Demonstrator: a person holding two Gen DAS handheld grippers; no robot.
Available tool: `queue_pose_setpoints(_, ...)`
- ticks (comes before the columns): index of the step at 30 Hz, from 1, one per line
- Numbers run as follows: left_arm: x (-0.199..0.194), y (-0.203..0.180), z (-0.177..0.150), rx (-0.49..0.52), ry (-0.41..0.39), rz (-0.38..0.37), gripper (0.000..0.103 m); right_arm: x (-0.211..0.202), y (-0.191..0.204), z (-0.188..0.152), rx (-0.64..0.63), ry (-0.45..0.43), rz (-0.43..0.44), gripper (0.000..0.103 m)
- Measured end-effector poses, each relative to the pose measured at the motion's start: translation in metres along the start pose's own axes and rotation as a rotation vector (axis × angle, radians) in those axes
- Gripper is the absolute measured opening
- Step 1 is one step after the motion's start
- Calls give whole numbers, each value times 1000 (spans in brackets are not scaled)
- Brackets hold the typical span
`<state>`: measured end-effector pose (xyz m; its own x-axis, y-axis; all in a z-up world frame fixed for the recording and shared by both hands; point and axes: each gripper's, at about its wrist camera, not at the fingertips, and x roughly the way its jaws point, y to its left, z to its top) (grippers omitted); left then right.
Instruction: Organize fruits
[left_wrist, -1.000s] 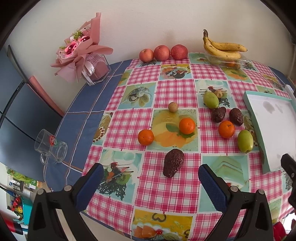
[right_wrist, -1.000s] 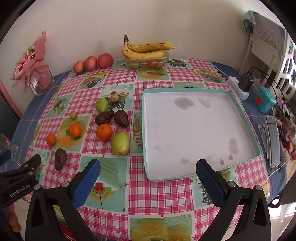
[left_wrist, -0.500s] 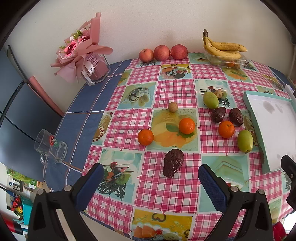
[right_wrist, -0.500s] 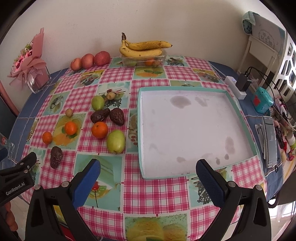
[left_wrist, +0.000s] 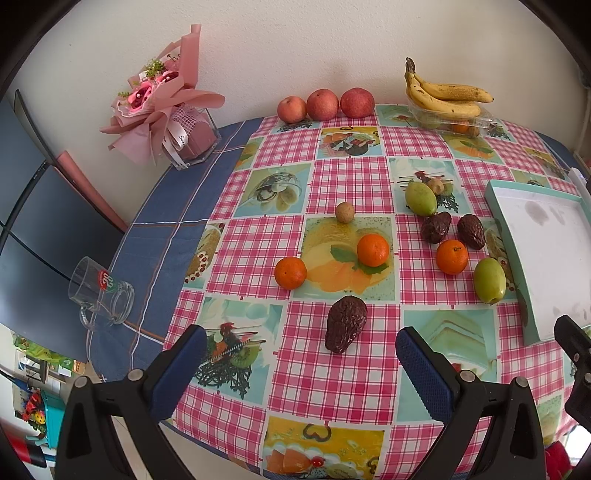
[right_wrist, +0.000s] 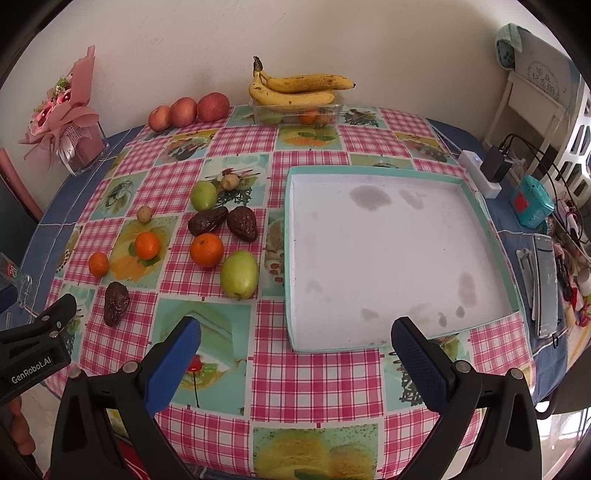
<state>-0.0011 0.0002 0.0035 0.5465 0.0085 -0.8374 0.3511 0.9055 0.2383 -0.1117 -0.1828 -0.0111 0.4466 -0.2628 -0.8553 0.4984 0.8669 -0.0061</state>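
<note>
The loose fruit lies in a scatter at the centre-left of the right wrist view: a green mango (right_wrist: 239, 274) nearest the tray, an orange (right_wrist: 206, 250) just beside it, two dark avocados (right_wrist: 242, 223) touching above that, a second green mango (right_wrist: 203, 195), two smaller oranges (right_wrist: 147, 245) further left, and a lone dark avocado (right_wrist: 116, 303) at the lower left. The shallow white tray (right_wrist: 291, 258) with a teal rim fills the centre-right of that view and holds nothing, so by my reading no fruit has been sorted yet and the job is at its opening reach. The right gripper (right_wrist: 295, 350) hangs low in the frame with its blue pads wide apart and nothing between them; the left gripper (left_wrist: 301, 360) is likewise spread and empty, with the lone avocado (left_wrist: 345, 324) sitting just above its gap. The likely next move is to bring one gripper down over a near fruit, the avocado for the left or the mango for the right, close gently and carry it over the tray's rim. Round fruit may roll on the slick checked tablecloth (right_wrist: 314, 380). At the top of the frame stand three apples (right_wrist: 188, 109) and bananas (right_wrist: 295, 90) on a clear punnet; a bouquet (left_wrist: 162, 99) and a tipped glass mug (left_wrist: 99, 295) sit at the left, well apart from the work, and nothing blocks the path.
</note>
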Motion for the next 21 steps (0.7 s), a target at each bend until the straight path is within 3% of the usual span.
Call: queue_pose_setpoints(21,3,0,-2,-11,13,-24,103,0,-2,1,1,9,-7,103)
